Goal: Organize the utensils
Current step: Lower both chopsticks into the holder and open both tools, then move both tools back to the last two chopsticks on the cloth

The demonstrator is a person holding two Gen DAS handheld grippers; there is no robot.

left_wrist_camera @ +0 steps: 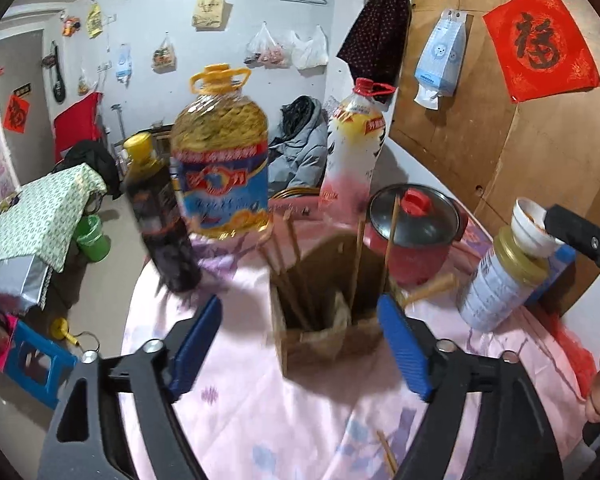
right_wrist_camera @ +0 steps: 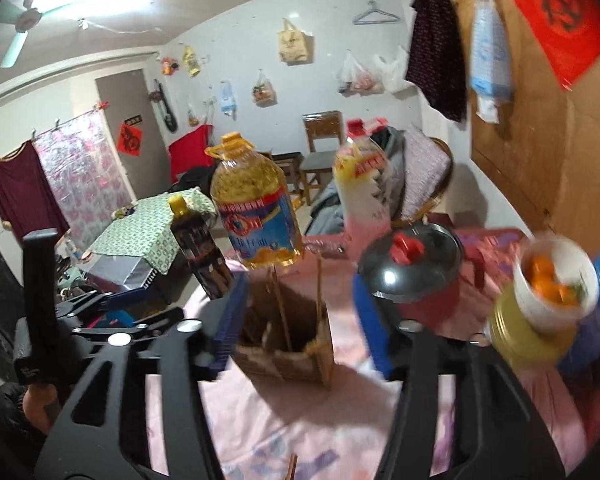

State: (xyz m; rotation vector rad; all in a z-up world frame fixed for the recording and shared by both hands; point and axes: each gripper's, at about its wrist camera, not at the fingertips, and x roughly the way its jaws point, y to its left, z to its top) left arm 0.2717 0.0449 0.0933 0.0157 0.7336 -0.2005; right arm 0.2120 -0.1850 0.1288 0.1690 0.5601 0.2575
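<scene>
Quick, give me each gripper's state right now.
Left gripper: open, holding nothing.
Right gripper: open, holding nothing.

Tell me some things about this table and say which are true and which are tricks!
1. Chopsticks stand in the cardboard box. True.
2. The red pot has no lid. False: a dark lid with a red knob covers it.
3. The left gripper is squeezing a chopstick. False: its jaws are open, with nothing between the pads.
4. The big oil bottle has a yellow cap. True.
5. The small white bowl sits on a jar. True.
6. The tablecloth is green. False: it is pink with purple flowers.
</scene>
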